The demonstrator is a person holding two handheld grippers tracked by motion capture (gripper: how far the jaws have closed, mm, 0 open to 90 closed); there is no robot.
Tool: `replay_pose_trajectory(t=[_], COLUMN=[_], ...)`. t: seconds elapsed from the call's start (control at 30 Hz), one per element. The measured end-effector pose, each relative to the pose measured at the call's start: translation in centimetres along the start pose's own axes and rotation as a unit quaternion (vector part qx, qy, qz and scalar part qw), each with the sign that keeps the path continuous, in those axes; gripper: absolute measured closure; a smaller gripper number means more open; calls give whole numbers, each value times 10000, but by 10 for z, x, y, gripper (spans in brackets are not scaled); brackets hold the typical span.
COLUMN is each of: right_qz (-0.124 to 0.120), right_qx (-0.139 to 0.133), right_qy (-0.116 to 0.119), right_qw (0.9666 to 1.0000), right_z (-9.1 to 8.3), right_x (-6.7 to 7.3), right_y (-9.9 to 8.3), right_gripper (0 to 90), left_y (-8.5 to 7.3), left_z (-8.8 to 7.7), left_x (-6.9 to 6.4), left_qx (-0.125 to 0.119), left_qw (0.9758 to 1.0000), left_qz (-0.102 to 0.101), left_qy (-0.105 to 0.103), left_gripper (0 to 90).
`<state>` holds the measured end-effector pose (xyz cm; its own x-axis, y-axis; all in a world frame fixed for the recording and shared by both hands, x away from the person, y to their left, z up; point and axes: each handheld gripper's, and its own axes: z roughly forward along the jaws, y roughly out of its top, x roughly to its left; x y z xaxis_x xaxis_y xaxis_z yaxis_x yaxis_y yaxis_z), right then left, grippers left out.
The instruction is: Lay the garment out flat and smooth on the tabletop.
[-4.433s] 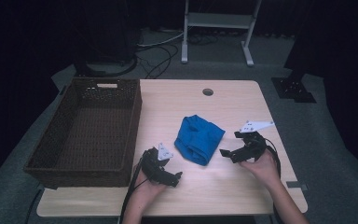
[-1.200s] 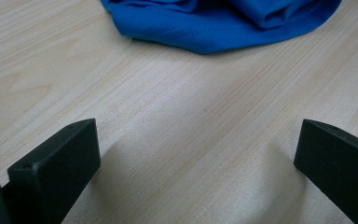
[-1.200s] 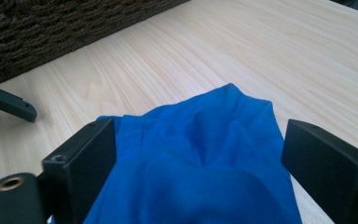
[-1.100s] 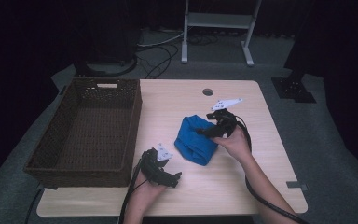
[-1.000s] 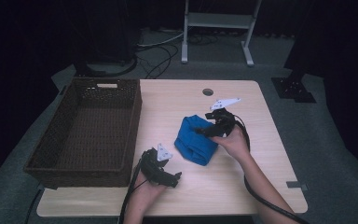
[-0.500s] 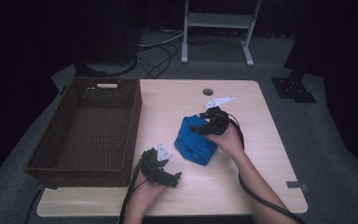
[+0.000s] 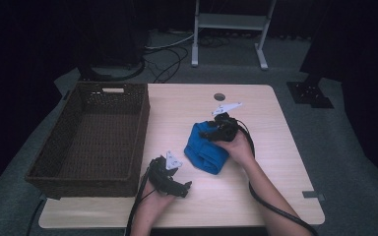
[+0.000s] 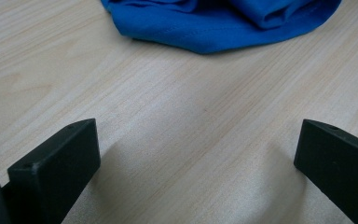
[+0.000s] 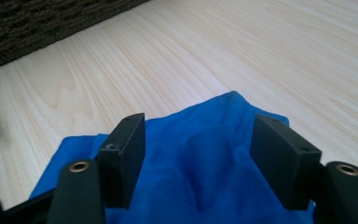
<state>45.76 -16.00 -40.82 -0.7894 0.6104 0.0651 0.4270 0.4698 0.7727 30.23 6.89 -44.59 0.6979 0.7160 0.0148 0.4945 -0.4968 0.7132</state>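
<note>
While blue cloth [image 7: 205, 150] lies nearby, wicker basket [image 7: 140, 120] holds nothing.

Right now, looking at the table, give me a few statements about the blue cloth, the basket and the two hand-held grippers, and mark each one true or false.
1. The blue cloth lies on the table, outside the basket. True.
2. The right hand-held gripper is over the cloth with a raised fold between its jaws. True; its jaws have just been closing but do not yet pinch the fabric.
3. The left hand-held gripper holds a corner of the cloth. False; its jaws stand open over bare wood, short of the cloth's edge.
4. The basket has folded cloths in it. False; it is empty.
5. The basket is at the table's right edge. False; it is at the left.
</note>
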Motion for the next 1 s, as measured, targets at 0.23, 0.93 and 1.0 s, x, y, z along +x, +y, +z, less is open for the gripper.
replay_pose_trajectory(t=[0.23,0.93,1.0], right_qz=[-9,-201,-209], right_qx=[67,223,228], right_qy=[-35,-167,-134], right_qw=[10000,9994,9994], right_z=[7,14,14], right_x=[-2,-5,-6], right_y=[0,-3,-3], right_gripper=[438,754,775], left_y=[0,0,0], left_z=[0,0,0], left_x=[0,0,0], left_qx=[-7,-7,-7], left_qw=[10000,10000,10000], left_qz=[-4,-5,-5], left_qy=[4,3,3], left_gripper=[0,0,0])
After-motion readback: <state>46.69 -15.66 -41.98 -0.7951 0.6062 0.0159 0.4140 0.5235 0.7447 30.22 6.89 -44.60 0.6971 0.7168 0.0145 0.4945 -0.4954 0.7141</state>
